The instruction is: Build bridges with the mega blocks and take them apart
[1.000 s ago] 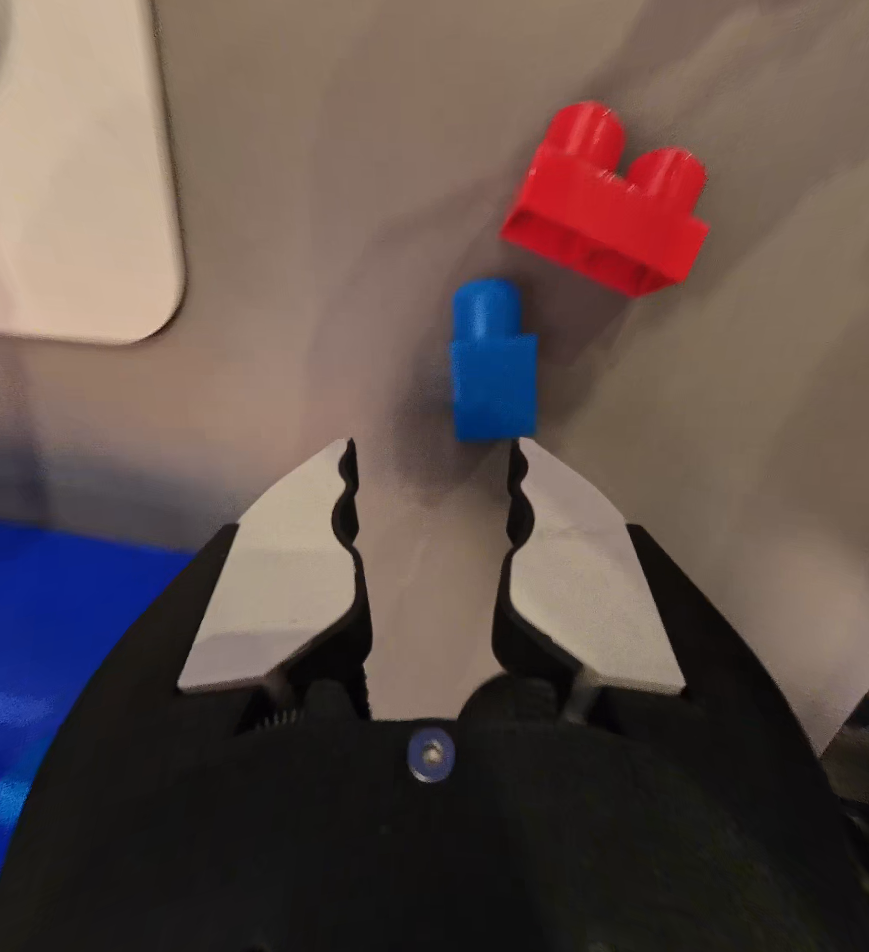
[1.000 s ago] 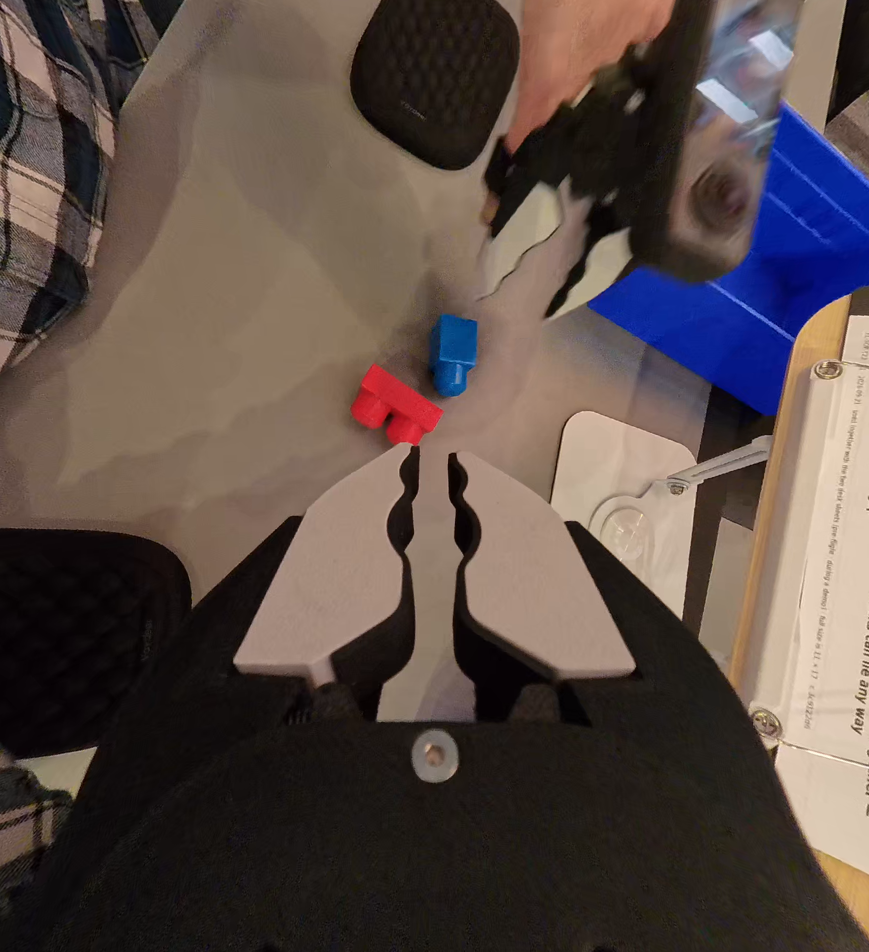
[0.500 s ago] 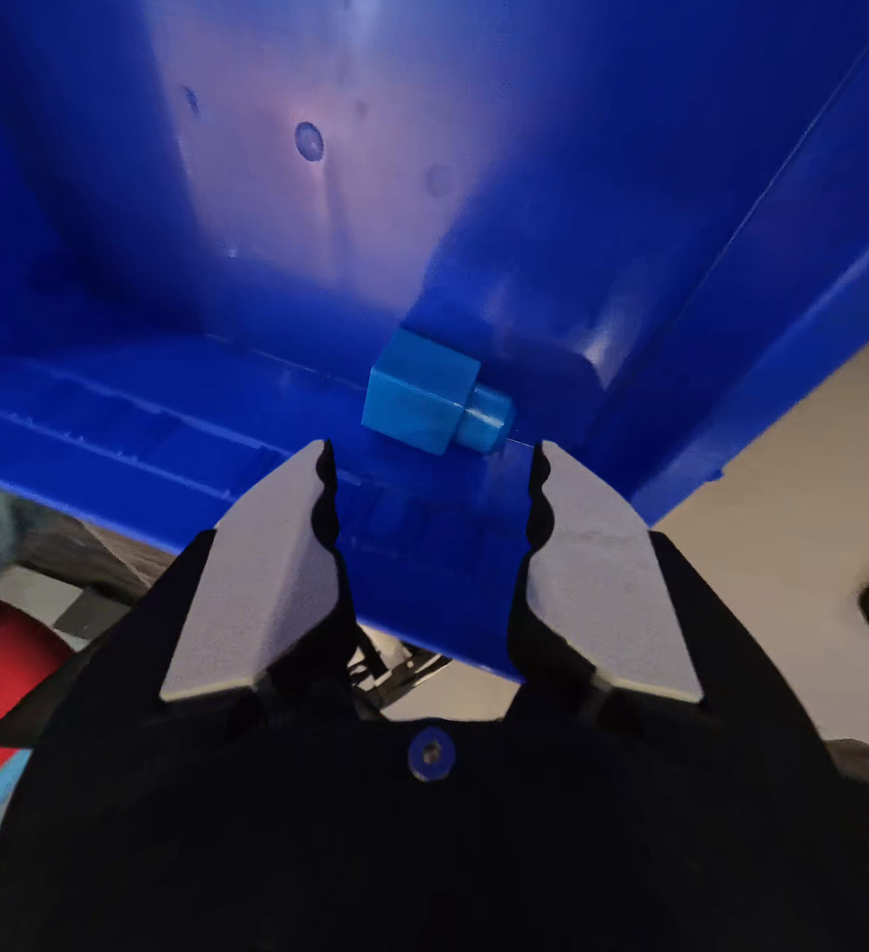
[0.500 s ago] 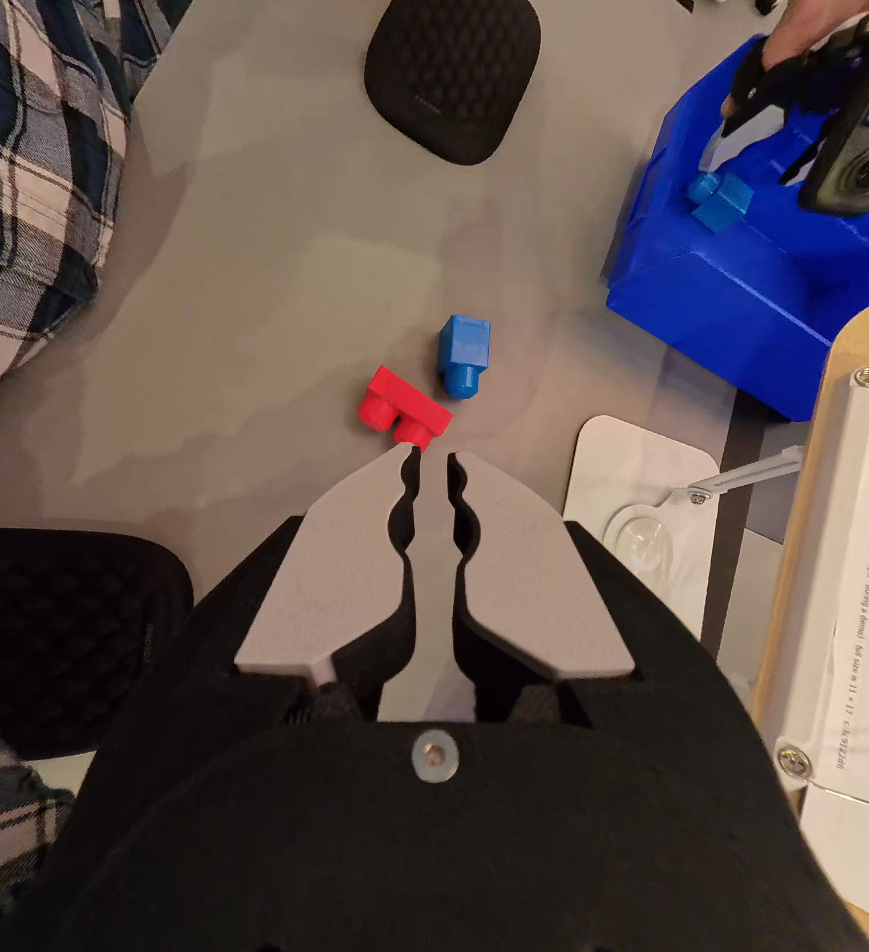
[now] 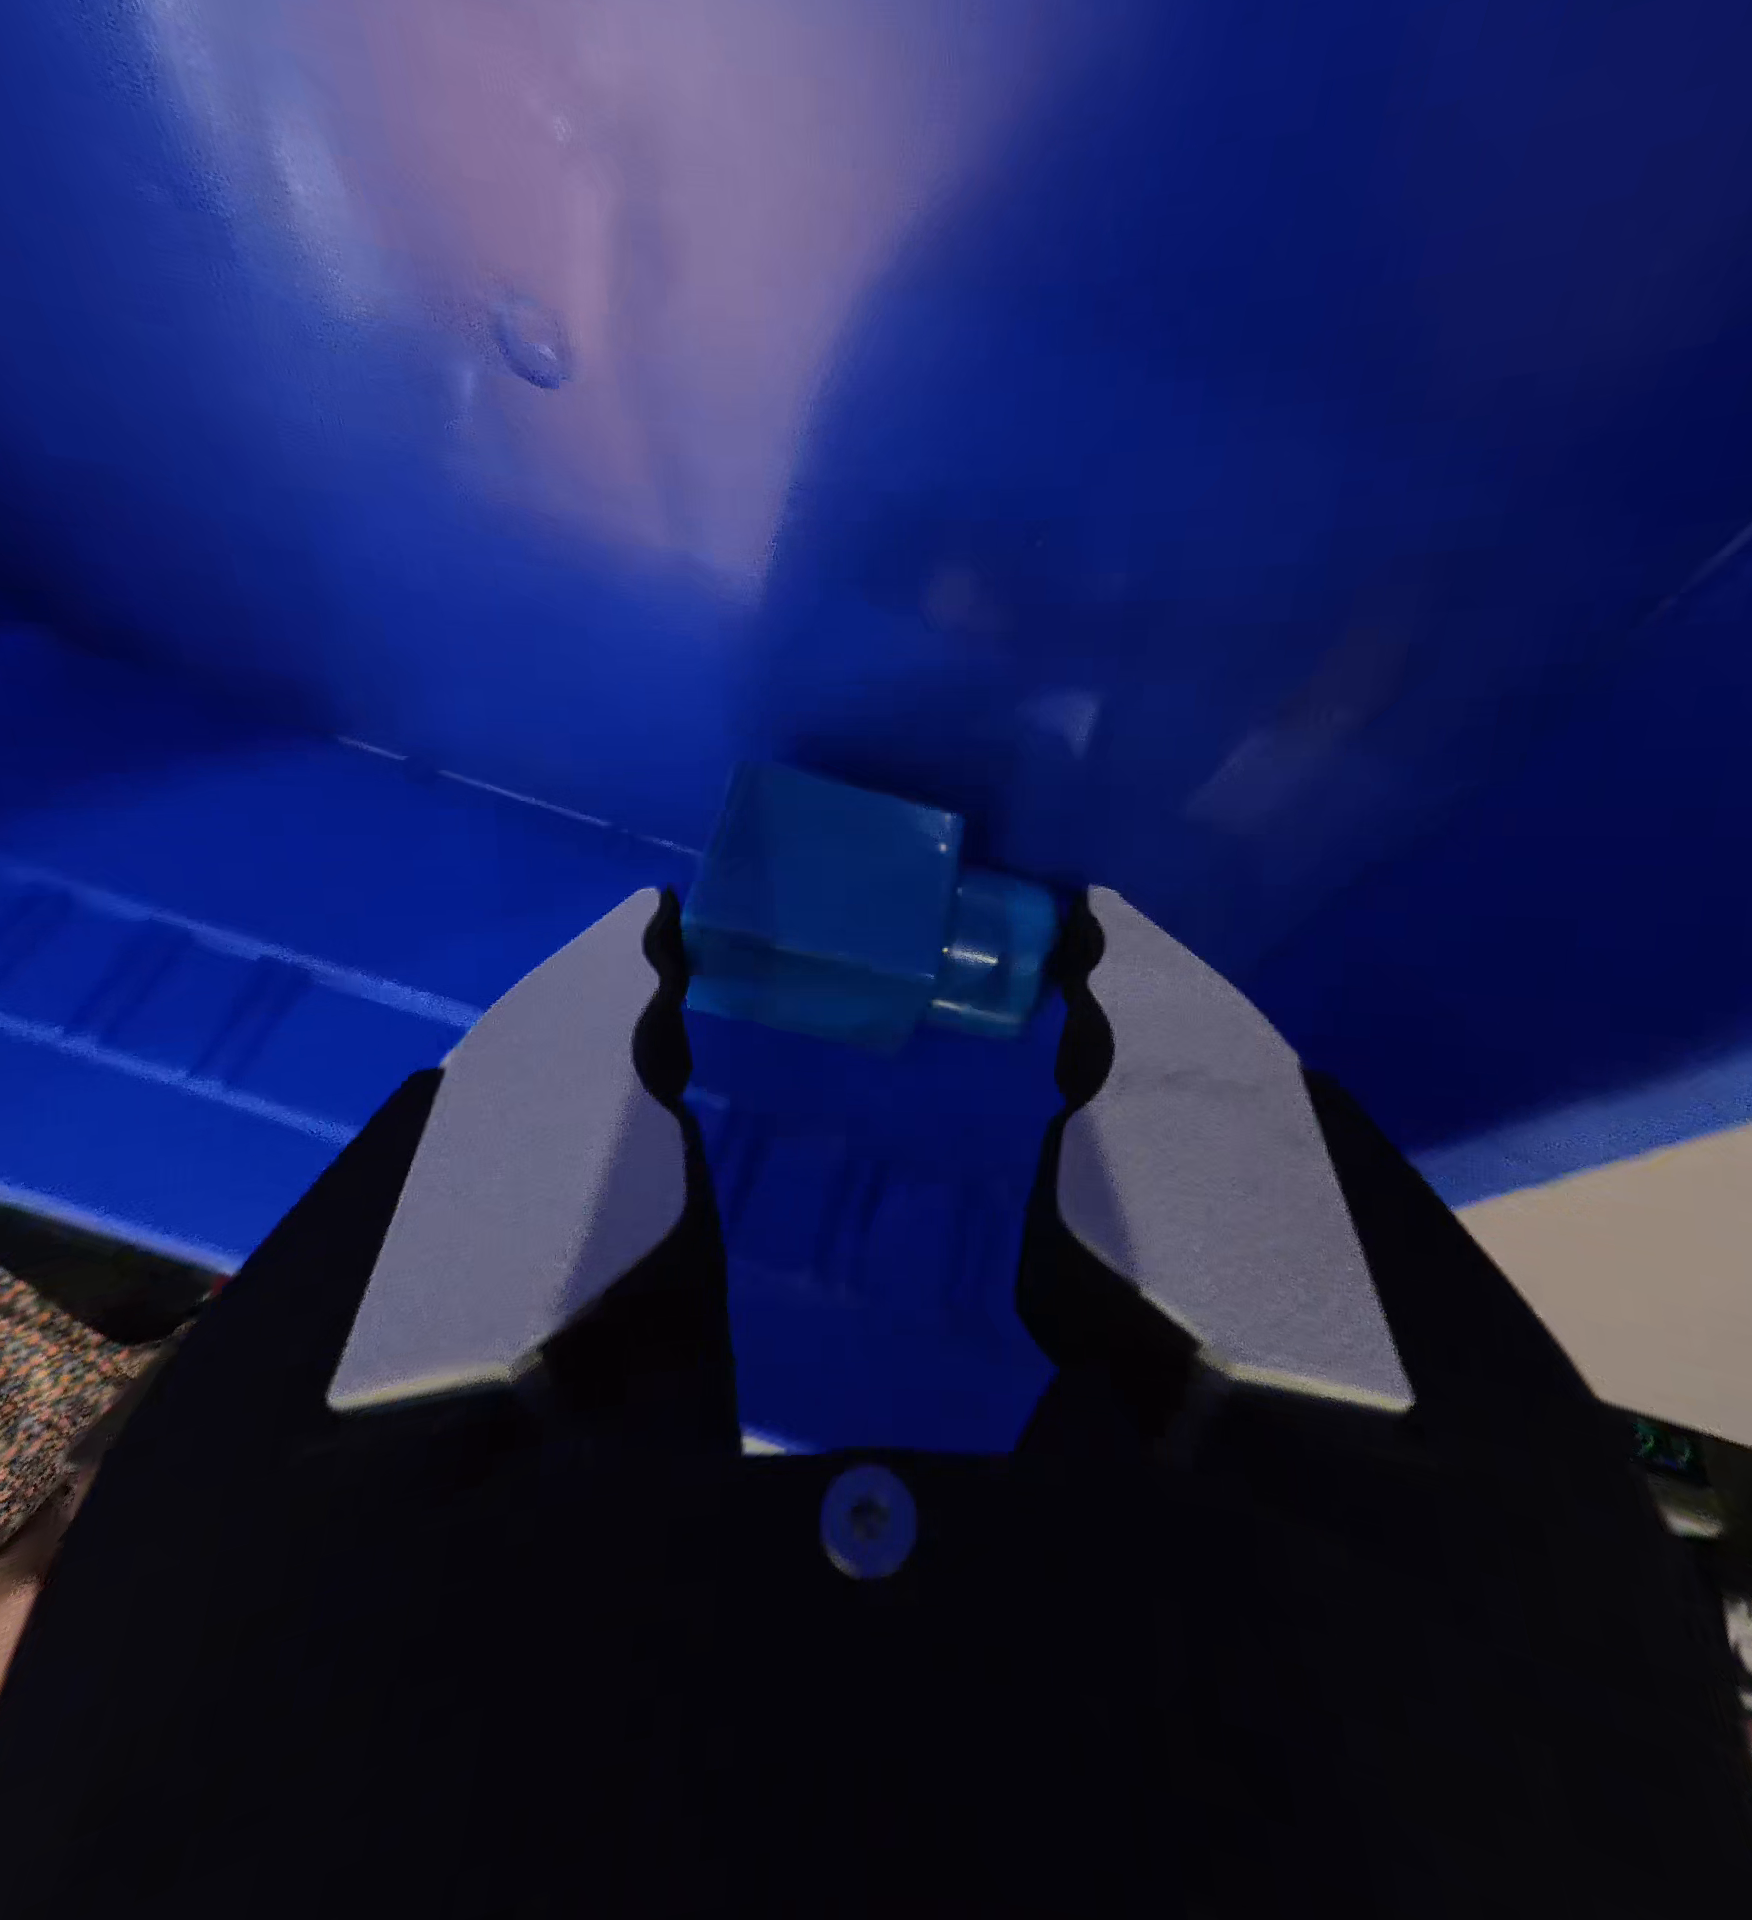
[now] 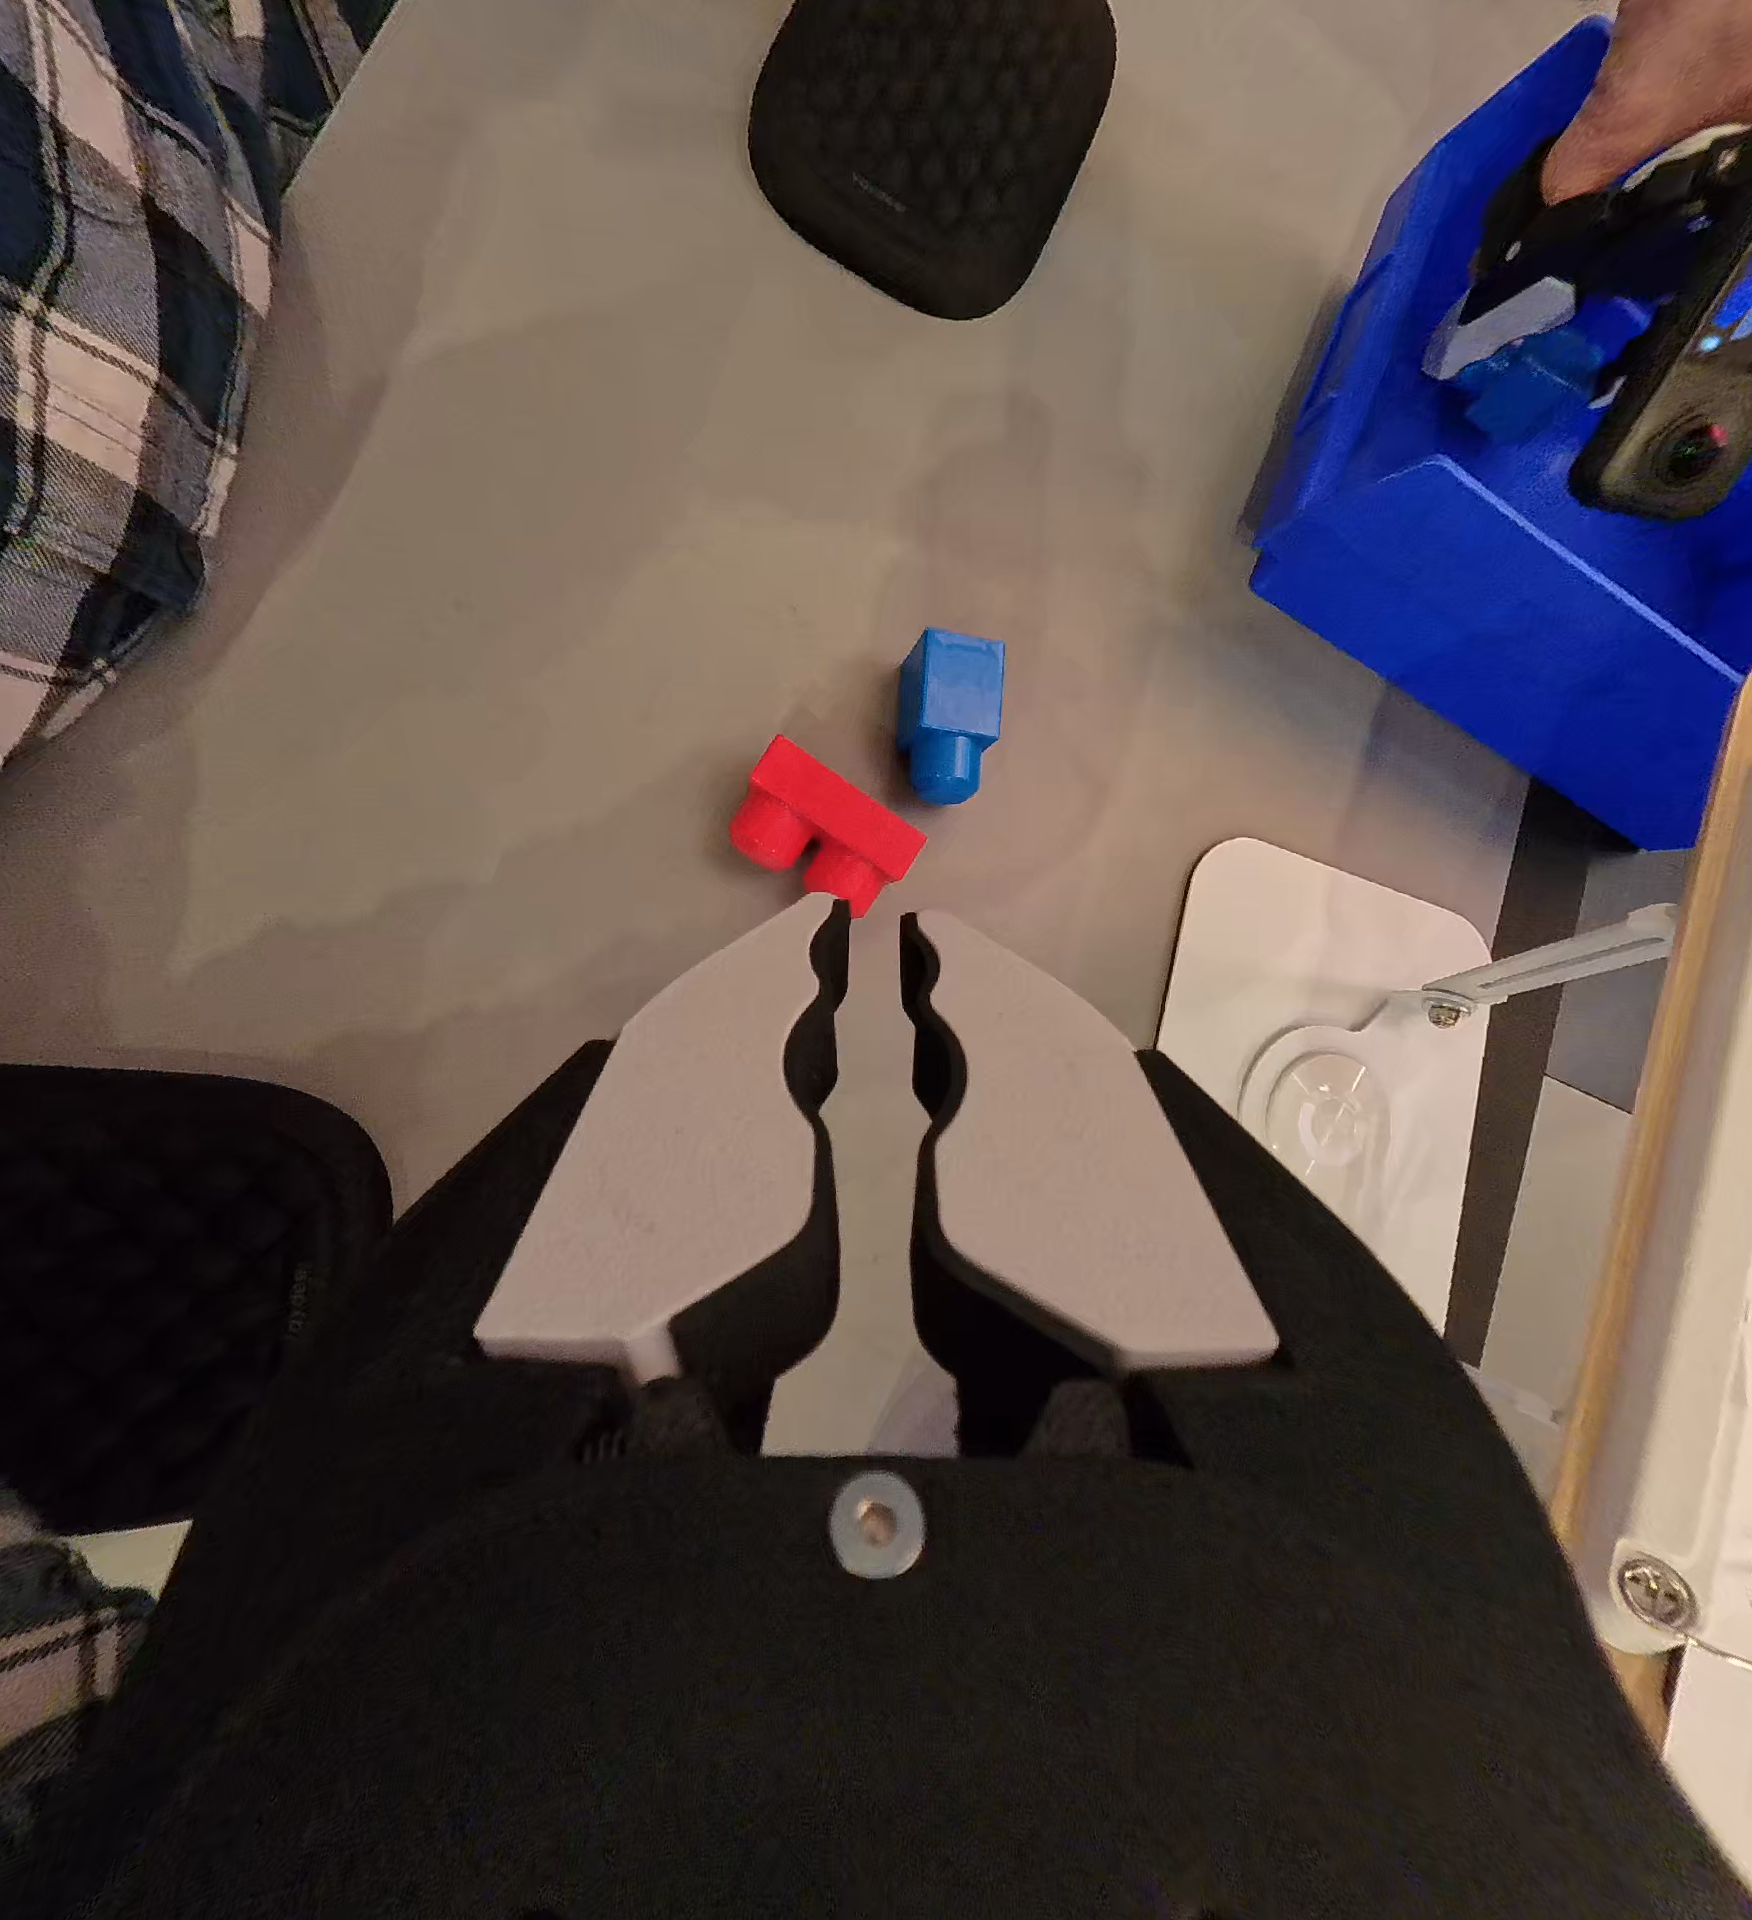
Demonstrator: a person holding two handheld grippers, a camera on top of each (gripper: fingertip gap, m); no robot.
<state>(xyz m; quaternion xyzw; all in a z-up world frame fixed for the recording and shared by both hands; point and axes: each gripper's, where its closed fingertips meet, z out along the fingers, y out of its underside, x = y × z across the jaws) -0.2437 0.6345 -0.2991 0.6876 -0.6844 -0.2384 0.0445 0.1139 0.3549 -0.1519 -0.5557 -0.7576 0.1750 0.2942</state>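
Block (image 5: 830,914) btwn left fingers (image 5: 539,1132) (in bin (image 5: 1371,416))

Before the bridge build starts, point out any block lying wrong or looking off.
Nothing looks damaged. The red two-stud block and the blue one-stud block both lie tipped on their sides on the grey table, apart, studs sideways. A third blue block lies on its side in the blue bin.

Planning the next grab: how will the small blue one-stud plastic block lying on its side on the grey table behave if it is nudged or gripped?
The small blue one-stud block looks like stiff moulded plastic, so it should not flex. It rests on a flat face, so a nudge would probably slide it across the smooth grey table, not roll it. Its glossy faces may be slippery; gripping the square body seems safer than the round stud.
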